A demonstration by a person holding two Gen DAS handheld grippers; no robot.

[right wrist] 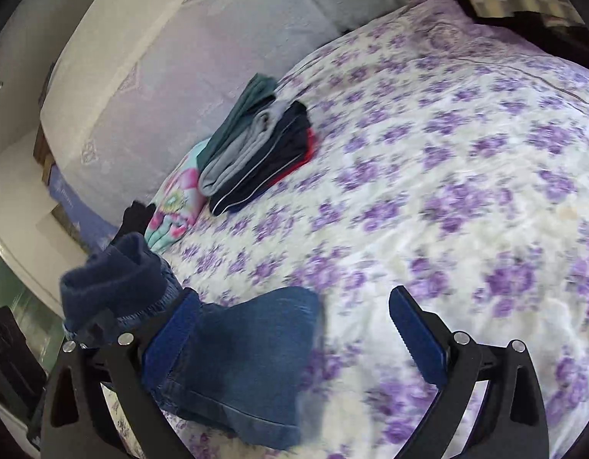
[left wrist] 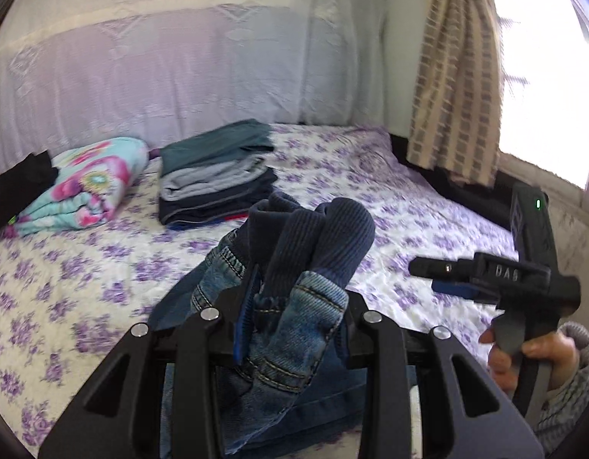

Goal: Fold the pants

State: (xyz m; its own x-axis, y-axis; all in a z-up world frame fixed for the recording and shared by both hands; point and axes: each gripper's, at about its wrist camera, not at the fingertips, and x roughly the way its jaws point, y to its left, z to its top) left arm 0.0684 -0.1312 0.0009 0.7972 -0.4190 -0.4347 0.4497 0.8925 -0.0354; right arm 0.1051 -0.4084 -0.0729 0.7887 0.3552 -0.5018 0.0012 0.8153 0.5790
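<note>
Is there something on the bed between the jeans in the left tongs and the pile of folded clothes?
Nothing visible: only bare floral bedspread lies between the jeans and the pile.

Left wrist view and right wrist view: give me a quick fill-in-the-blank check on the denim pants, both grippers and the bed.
1. The left gripper is shut on the blue denim pants with the ribbed navy ____.
2. The right gripper has its jaws ____.
3. The stack of folded clothes has a ____ garment on top.
4. The bedsheet has ____ flowers.

Missing: waistband; open; green; purple
</note>
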